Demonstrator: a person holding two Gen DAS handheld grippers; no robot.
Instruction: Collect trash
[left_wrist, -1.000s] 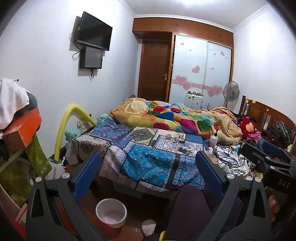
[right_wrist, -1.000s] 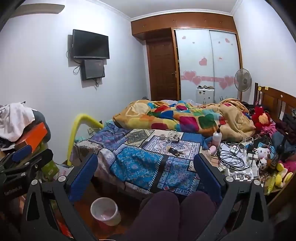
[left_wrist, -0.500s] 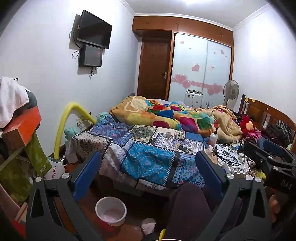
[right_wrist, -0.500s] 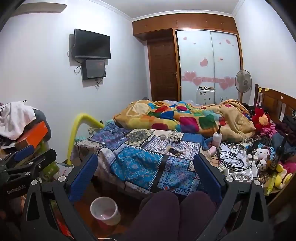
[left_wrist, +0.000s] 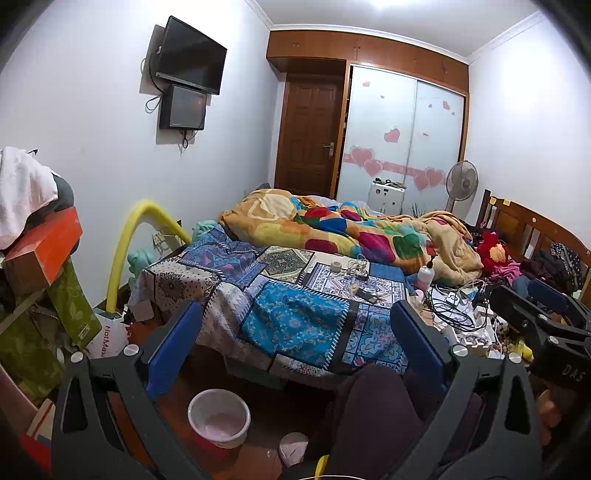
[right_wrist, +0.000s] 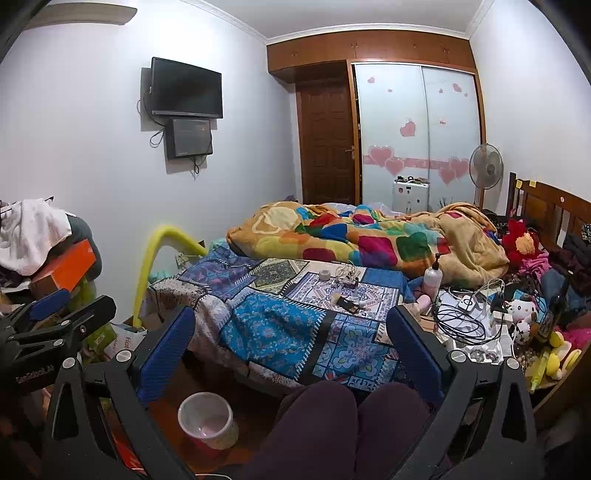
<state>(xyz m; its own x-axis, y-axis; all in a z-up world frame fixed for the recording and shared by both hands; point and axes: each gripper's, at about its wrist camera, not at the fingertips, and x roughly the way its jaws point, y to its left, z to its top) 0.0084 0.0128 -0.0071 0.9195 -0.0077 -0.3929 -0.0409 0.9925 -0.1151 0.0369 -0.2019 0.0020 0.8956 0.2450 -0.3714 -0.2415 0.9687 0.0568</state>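
Looking from the left wrist:
Left gripper (left_wrist: 293, 341): two blue-padded fingers (left_wrist: 173, 345) spread wide, nothing between them, raised level and aimed across the bed (left_wrist: 295, 295).
Right gripper (left_wrist: 543, 317): seen at the right edge, black with a blue pad, held beside the left one; jaw gap not clear from here.
Bins: one pale round bin (left_wrist: 218, 417) on the floor, below and between the left fingers, just in front of the bed.
Cups: one small white cup (left_wrist: 293, 446) on the floor beside the bin.
Screens: two on the wall, a TV (left_wrist: 190, 55) over a smaller monitor (left_wrist: 183, 108).
Fans: one (left_wrist: 461, 181) by the wardrobe.

Looking from the right wrist:
Right gripper (right_wrist: 290, 341): two blue fingers (right_wrist: 166, 352) parted wide, empty, held level above purple-clad knees (right_wrist: 343, 424).
Left gripper (right_wrist: 55, 325): at the left edge, angled toward the bed.
Bin (right_wrist: 207, 419): on the floor, low left of centre.
Bottles: one pump bottle (right_wrist: 433, 275) upright on the bed.
Small clutter (right_wrist: 347, 291): cables and bits on the patchwork cover.
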